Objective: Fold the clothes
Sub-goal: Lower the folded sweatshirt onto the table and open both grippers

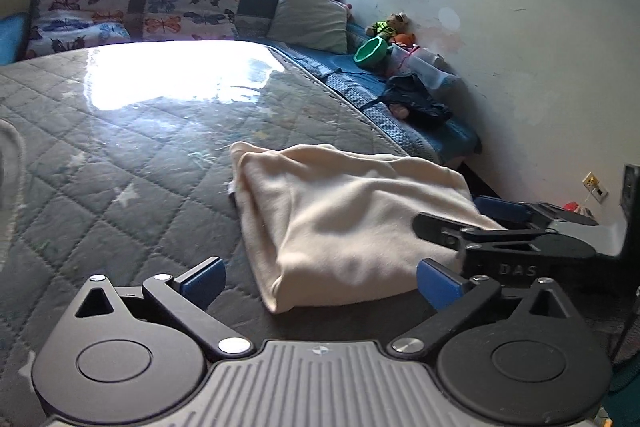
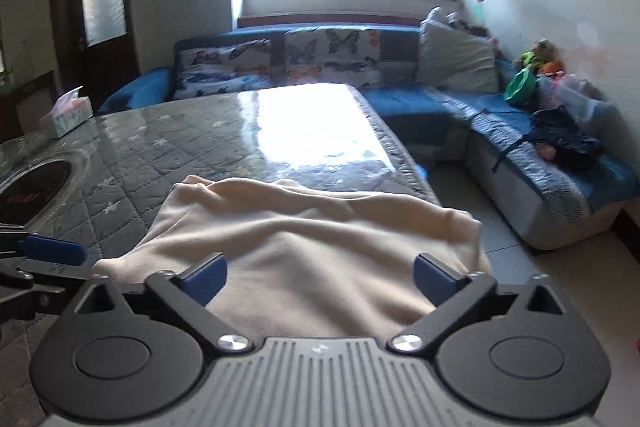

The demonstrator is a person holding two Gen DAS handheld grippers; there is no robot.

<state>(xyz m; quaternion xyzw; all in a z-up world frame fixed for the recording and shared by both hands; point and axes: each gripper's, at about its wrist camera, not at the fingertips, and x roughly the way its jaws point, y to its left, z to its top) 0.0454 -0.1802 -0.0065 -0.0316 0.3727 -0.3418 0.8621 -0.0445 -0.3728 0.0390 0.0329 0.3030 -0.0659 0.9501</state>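
A cream folded garment (image 1: 344,215) lies on the quilted grey table cover (image 1: 132,163) near its right edge. It also shows in the right wrist view (image 2: 312,231). My left gripper (image 1: 320,283) is open and empty, just in front of the garment's near edge. My right gripper (image 2: 320,277) is open and empty, with its blue fingertips (image 2: 204,277) over the garment's near part. The right gripper also shows in the left wrist view (image 1: 472,227), at the garment's right side. The left gripper's blue fingertip shows at the left of the right wrist view (image 2: 52,251).
A blue corner sofa (image 2: 460,107) with butterfly cushions (image 1: 188,7) runs behind and right of the table. A green bowl (image 1: 372,53), toys and a dark garment (image 1: 416,99) lie on it. A tissue box (image 2: 68,113) stands at the table's far left. White cloth (image 1: 10,163) lies at the left edge.
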